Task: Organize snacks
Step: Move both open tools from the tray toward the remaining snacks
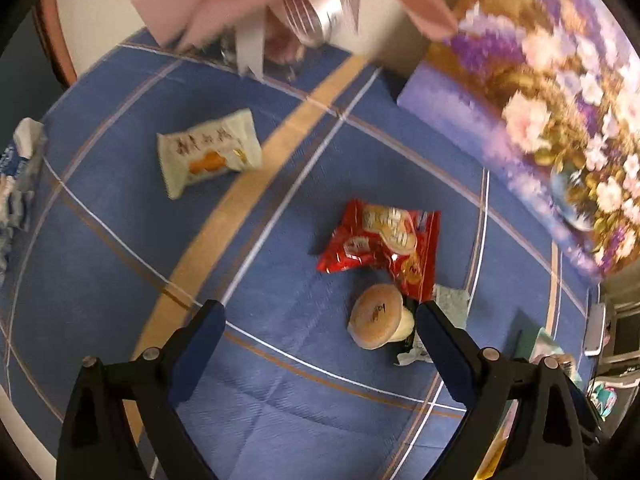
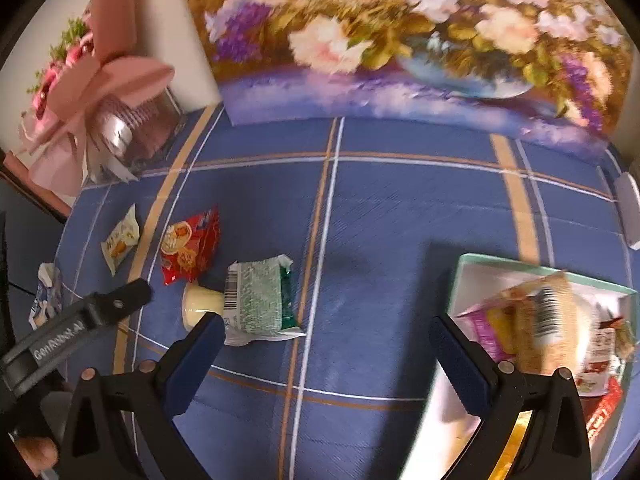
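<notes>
Red packet (image 1: pixel 380 242): crinkled red foil wrapper printed with round biscuits; lies flat on the blue plaid tabletop (image 1: pixel 280 408), one corner touching the pudding cup.
Pudding cup (image 1: pixel 376 322): small cream cup with a tan foil lid, tipped on its side; in the right wrist view its pale body (image 2: pixel 202 304) lies against the green packet.
Green packet (image 2: pixel 260 300): green-and-white speckled wrapper with a barcode, torn white edge at its near end.
Cream packet (image 1: pixel 208 152): white pillow pack with brown script and an orange picture, alone, well apart from the red packet across a tan stripe.
Blue-white wrapper (image 1: pixel 18 176): crumpled, at the tabletop's left edge.
Box (image 2: pixel 468 280): pale green rim, white inside, already holding several snack packs; at the right.
Left tongs (image 1: pixel 320 316): spread wide, nothing between them; the pudding cup lies just inside the right finger, the red packet just beyond.
Right tongs (image 2: pixel 326 330): spread wide and empty over bare cloth; green packet touches the left finger in the view, box just beside the right finger.
Edges: floral painting (image 2: pixel 400 40) and pink bouquet (image 2: pixel 100 80) close the far side.
Open room: bare cloth between green packet and box.
</notes>
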`<state>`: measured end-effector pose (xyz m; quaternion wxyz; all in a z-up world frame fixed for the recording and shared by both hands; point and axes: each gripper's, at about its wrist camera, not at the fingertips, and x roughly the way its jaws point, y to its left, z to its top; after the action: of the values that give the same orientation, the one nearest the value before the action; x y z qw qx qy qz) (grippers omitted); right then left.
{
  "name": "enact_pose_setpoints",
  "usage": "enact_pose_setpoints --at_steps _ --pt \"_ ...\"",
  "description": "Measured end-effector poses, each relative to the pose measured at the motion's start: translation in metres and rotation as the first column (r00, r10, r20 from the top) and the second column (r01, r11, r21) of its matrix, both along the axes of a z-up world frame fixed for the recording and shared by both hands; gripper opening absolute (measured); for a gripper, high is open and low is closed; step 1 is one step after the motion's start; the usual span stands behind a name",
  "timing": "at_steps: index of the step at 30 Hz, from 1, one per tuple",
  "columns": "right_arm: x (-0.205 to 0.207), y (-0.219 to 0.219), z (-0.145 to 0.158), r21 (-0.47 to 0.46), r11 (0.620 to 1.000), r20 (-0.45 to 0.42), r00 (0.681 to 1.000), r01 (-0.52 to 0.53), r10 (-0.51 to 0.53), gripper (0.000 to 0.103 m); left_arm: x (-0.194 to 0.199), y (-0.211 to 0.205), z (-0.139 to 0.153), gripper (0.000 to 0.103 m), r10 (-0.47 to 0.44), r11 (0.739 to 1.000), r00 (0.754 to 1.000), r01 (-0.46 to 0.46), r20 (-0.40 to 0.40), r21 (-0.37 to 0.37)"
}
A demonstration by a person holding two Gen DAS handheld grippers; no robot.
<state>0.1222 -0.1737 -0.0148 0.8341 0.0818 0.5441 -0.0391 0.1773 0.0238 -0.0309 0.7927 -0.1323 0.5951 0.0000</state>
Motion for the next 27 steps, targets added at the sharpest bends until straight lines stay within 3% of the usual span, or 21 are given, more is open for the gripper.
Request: enact_pose_setpoints --at_steps 15,27 --pt "0.024 0.033 -0.043 -0.004 0.999 -0.038 0.998 -0.052 0.052 0.103 0.007 0.005 -0.025 0.096 0.052 0.998 0.998 -0.053 -0.040 -0.044" --pt "0.033 0.044 -0.057 -0.080 0.996 -0.024 0.999 -0.046 0.045 0.103 0.011 0.001 -0.028 0.096 0.054 0.997 0.997 -0.057 -0.051 -0.050"
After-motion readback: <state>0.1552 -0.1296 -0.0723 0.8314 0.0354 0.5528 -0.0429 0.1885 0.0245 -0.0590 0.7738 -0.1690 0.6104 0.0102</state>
